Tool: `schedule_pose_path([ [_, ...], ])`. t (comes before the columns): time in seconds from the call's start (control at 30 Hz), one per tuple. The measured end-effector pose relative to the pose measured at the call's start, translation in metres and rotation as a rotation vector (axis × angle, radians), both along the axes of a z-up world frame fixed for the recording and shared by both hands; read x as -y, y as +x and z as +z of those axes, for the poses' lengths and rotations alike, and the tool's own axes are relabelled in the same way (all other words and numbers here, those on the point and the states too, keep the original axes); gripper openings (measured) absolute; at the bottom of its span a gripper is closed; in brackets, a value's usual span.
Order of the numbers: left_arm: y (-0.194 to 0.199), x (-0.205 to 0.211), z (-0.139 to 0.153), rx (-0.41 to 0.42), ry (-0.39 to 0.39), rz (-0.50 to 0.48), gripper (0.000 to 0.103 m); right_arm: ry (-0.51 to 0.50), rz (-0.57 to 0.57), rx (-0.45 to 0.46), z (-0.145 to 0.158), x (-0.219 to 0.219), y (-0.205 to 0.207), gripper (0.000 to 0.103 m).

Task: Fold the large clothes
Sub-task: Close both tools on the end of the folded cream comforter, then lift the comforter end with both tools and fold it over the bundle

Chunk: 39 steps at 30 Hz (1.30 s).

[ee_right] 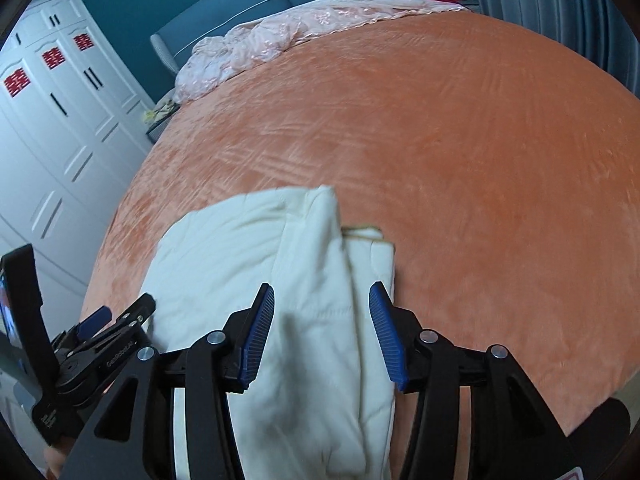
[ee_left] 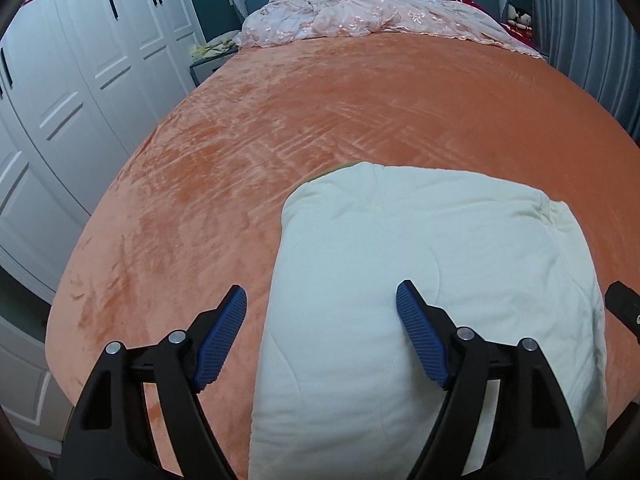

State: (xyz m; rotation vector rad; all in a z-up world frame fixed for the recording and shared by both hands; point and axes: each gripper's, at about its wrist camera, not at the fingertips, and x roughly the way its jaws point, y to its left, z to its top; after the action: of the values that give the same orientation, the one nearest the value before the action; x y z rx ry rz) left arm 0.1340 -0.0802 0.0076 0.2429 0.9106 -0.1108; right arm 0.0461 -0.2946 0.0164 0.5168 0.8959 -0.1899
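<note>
Hovering over the folded cream garment (ee_left: 432, 280), the left gripper (ee_left: 320, 336) and right gripper (ee_right: 322, 334) are both standing released, pads clear of the cloth. The bundle is lying near the orange bed's (ee_left: 320, 100) front edge. Looking like the folding is wrapping up; next is probably 1 tidying press.

Folded garment (ee_left: 432, 280) on bed (ee_left: 280, 128) (near edge).

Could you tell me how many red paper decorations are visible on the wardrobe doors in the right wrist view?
3: left door, middle door, right door. Others may lie outside the frame.
</note>
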Motion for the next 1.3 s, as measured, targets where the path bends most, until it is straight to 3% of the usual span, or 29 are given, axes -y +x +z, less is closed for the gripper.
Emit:
schedule_pose_path([
  [0.2,-0.028,-0.016,0.005,-0.051,-0.040,0.017,0.075,-0.025,0.077,-0.042,0.006,-0.022,-0.031,0.049],
  [0.4,-0.060,-0.027,0.004,-0.085,-0.051,-0.004,0.075,-0.004,0.114,-0.102,-0.007,-0.031,-0.062,0.049],
  [0.47,-0.071,-0.029,0.002,-0.092,-0.052,-0.014,0.075,0.004,0.120,-0.123,-0.014,-0.032,-0.069,0.046],
  [0.53,-0.079,-0.030,-0.002,-0.105,-0.048,-0.027,0.075,0.005,0.132,-0.141,-0.020,-0.035,-0.073,0.032],
  [0.57,-0.083,-0.031,-0.004,-0.109,-0.048,-0.031,0.075,0.008,0.141,-0.149,-0.022,-0.037,-0.075,0.029],
  [0.8,-0.096,-0.030,-0.024,-0.113,-0.026,-0.040,0.077,-0.046,0.161,-0.197,-0.041,-0.048,-0.074,0.028],
  [0.97,-0.096,-0.032,-0.037,-0.099,-0.023,-0.034,0.086,-0.044,0.157,-0.192,-0.054,-0.049,-0.074,0.030],
  [1.17,-0.094,-0.036,-0.042,-0.089,-0.032,-0.029,0.088,-0.058,0.158,-0.187,-0.050,-0.049,-0.073,0.035],
  [1.27,-0.096,-0.036,-0.040,-0.079,-0.022,-0.031,0.088,-0.065,0.147,-0.183,-0.044,-0.050,-0.076,0.042],
  [1.3,-0.097,-0.036,-0.038,-0.075,-0.021,-0.030,0.088,-0.073,0.132,-0.185,-0.042,-0.049,-0.079,0.055],
])
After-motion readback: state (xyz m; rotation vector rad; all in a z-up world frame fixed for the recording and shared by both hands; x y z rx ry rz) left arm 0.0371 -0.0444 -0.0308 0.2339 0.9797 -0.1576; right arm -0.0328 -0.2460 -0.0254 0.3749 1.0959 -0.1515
